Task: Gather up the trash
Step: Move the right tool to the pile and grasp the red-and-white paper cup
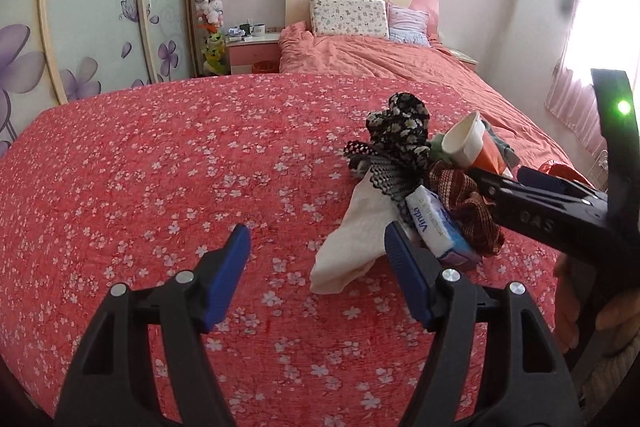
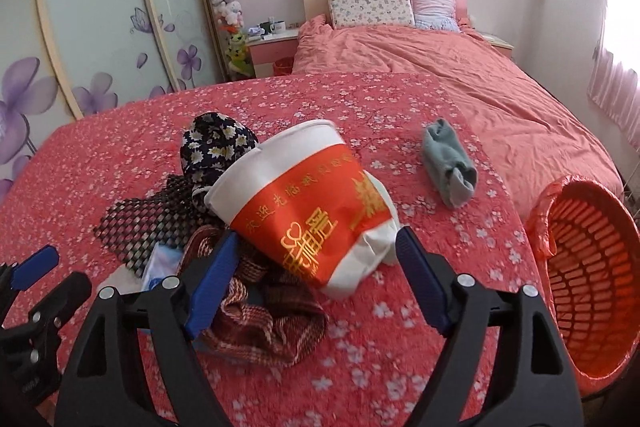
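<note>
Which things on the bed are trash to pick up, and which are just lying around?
Likely trash job:
paper cup
white tissue
tissue pack
orange basket, where trash probably goes

Just lying about:
flowery cloth
checked cloth
grey sock
pillows

Black hand-held gripper (image 1: 318, 247), blue pads (image 1: 404, 259), silver screws

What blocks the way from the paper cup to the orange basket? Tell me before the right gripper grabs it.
Nothing visible does. The paper cup lies tipped on the pile, framed by the open right gripper. Between it and the orange basket at the bed's right edge is only bare bedspread; the grey sock lies farther back, off that line.
</note>
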